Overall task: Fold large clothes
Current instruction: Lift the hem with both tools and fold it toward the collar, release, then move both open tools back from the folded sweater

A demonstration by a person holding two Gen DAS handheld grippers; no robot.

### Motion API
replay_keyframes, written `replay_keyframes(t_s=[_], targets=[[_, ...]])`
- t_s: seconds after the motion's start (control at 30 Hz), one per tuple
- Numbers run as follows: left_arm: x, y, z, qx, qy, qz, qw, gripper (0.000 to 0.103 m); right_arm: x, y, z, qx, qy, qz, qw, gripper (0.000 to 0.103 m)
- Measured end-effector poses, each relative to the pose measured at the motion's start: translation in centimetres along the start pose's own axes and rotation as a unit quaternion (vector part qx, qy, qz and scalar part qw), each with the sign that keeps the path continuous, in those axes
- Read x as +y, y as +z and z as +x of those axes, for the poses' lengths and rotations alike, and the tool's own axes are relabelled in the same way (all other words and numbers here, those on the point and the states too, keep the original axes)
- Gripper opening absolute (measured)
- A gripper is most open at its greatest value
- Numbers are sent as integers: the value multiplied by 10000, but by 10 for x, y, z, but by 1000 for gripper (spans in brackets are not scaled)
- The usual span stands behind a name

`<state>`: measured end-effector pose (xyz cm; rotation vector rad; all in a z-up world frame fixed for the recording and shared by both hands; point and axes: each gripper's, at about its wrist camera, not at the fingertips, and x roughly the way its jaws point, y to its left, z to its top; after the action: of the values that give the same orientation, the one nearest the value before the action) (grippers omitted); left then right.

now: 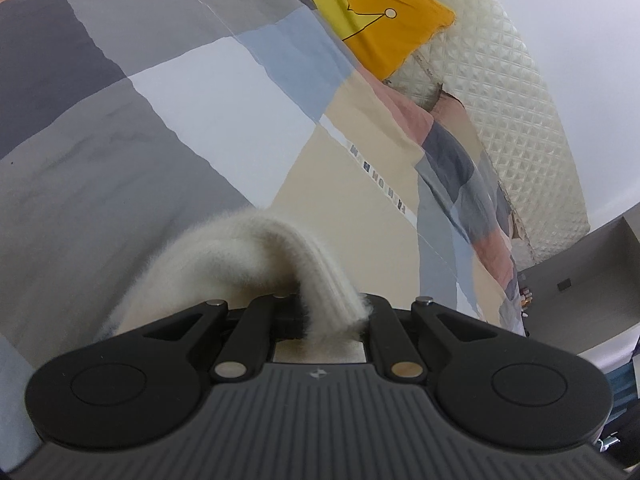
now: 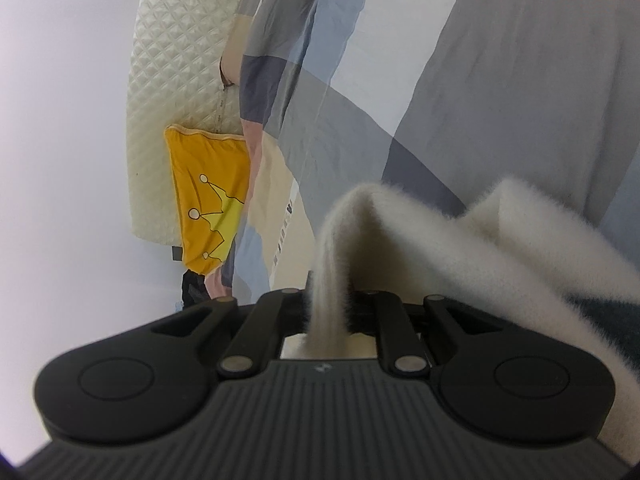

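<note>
The left hand-held gripper (image 1: 320,312) is clamped on a fuzzy cream garment (image 1: 256,264); a ribbed band of it arches up out of the closed jaws and drops back over the linkage, so the pinch seems to sit on an edge or hem. The right hand-held gripper (image 2: 329,300) has a similar ribbed strip of the cream garment (image 2: 460,240) running between its jaws, which stand only slightly apart; the strip looks barely held, perhaps on the point of release. More of the knit spreads to the right in that view, with a dark teal patch (image 2: 608,316) beneath the pile.

Both grippers tilt down toward a bed under a patchwork duvet (image 1: 160,120) of grey, blue, beige and pink blocks; the garment hangs low over it, carried at two points probably so the cloth stays spread between them and lies flat for a fold. A yellow crown cushion (image 1: 376,20) leans against the quilted headboard (image 1: 512,100) beyond, well clear of the work.
</note>
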<state>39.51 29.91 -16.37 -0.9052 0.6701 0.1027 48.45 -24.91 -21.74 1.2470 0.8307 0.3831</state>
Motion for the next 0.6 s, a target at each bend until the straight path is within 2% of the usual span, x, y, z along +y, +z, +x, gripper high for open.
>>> replay_keyframes(t_s=[0.03, 0.07, 0.17, 0.2, 0.23, 0.27, 0.3, 0.33, 0.47, 0.6], targets=[[1, -1, -2, 16, -6, -12, 10000, 8, -1, 0, 0, 14, 35, 56, 10000, 19], [1, -1, -2, 55, -13, -39, 10000, 9, -3, 0, 0, 30, 81, 121, 9999, 27], [2, -2, -3, 120, -45, -112, 9999, 21, -4, 0, -5, -10, 234, 182, 9996, 55], [1, -2, -4, 136, -63, -127, 9998, 30, -3, 0, -6, -6, 272, 156, 9995, 62], [-2, -2, -5, 131, -80, -103, 9998, 43, -2, -1, -8, -18, 304, 115, 9995, 66], [-4, -3, -7, 101, -82, -62, 9999, 50, 0, -2, -11, -50, 336, 67, 9994, 72], [-6, -2, -9, 60, -76, -24, 9999, 60, 1, -3, -12, -61, 358, 26, 9993, 72], [-9, -3, -11, 29, -77, 24, 10000, 65, 2, -5, -13, -42, 351, -34, 9994, 72], [-24, -6, -21, -35, -92, 395, 9992, 69, 12, -12, -12, 96, 203, -476, 9986, 75], [-50, -13, -36, -253, -265, 1084, 9934, 69, 36, -26, -11, 155, 98, -1328, 9910, 75]])
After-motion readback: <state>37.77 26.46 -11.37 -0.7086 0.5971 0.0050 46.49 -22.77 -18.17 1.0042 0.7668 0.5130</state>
